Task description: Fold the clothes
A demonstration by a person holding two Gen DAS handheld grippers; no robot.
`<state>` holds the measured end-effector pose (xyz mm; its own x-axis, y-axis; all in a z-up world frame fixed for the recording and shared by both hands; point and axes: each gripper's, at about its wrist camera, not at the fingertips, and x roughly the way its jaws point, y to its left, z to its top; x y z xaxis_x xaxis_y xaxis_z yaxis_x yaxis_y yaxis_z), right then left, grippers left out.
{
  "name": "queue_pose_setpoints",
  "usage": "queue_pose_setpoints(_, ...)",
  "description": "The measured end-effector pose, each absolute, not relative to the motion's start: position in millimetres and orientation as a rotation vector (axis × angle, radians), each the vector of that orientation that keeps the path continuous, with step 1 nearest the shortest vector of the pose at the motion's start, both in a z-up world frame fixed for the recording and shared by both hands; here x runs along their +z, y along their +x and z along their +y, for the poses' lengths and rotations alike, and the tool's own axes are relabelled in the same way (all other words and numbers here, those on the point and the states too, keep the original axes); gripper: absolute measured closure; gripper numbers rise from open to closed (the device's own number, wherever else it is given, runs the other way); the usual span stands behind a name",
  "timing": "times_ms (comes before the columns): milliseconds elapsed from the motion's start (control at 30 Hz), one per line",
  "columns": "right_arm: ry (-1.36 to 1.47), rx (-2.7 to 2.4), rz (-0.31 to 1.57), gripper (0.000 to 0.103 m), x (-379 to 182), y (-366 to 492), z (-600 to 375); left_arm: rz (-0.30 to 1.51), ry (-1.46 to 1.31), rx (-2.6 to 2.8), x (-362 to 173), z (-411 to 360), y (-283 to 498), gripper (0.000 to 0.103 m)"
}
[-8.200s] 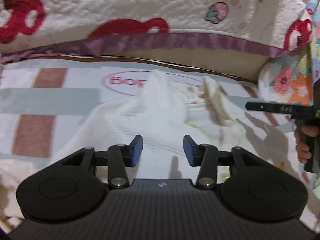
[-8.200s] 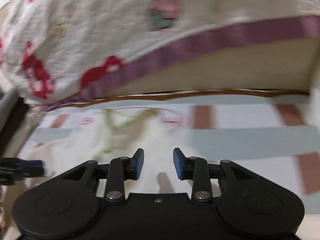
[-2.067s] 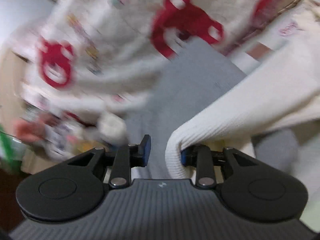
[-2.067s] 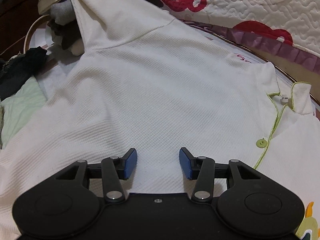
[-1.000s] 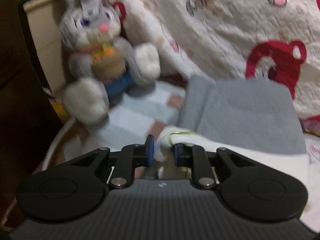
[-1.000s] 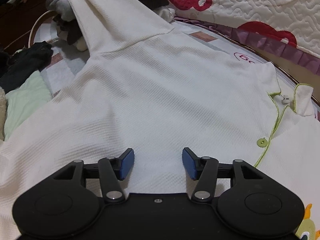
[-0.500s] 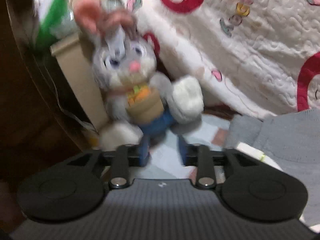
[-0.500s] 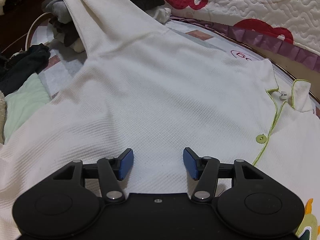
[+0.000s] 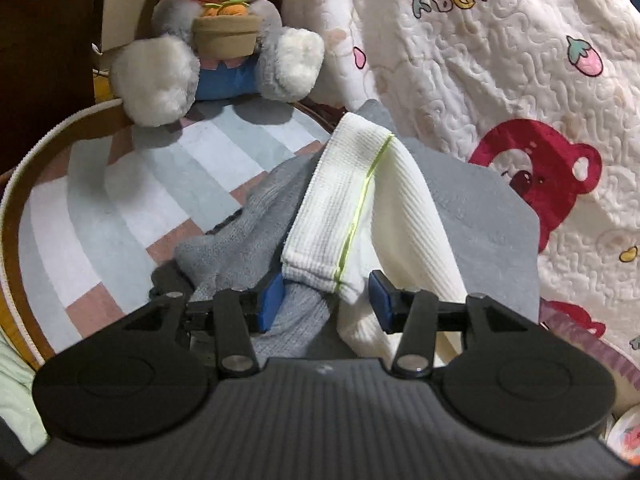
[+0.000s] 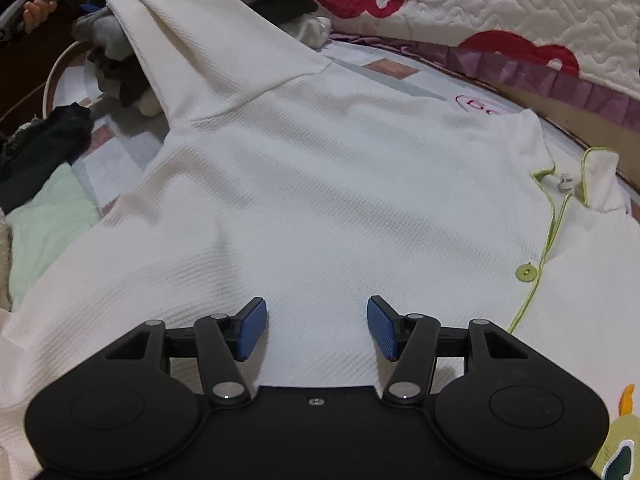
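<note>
We log the left gripper (image 9: 324,300): jaws parted and just opening, the cream cuff (image 9: 340,216) lying between the pads with a gap on either side, so released; the sleeve (image 9: 408,216) runs from there over a folded grey garment (image 9: 492,216); farther left the striped mat (image 9: 132,196), and at its far edge a plush rabbit (image 9: 216,28); to the right a quilt (image 9: 500,60) with red bears.

We log the right gripper (image 10: 316,330): jaws wide, nothing between the pads, poised low over the cream shirt (image 10: 320,184), which lies spread flat on the mat; contact with the cloth we cannot tell; green-piped placket and green button (image 10: 527,272) to the right, collar (image 10: 600,176) far right; the shirt's left sleeve reaches to the far left onto a heap of grey and dark clothes (image 10: 108,52); a pale green cloth (image 10: 44,220) at near left; a hand (image 10: 38,8) at far left.
</note>
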<state>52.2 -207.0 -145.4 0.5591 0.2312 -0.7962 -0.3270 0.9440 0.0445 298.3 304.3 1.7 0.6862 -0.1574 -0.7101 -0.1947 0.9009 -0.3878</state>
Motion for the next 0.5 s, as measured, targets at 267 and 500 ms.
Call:
queue_pose_setpoints(267,-0.119,0.335,0.913,0.041,-147.4,42.0,-208.1,0.732,-0.305,0.049,-1.3,287.7,318.3,0.085)
queue_pose_setpoints(500,-0.121,0.334,0.909,0.041,-147.7,40.6,-207.7,0.474,-0.015,0.166,55.0,265.8,256.9,0.089)
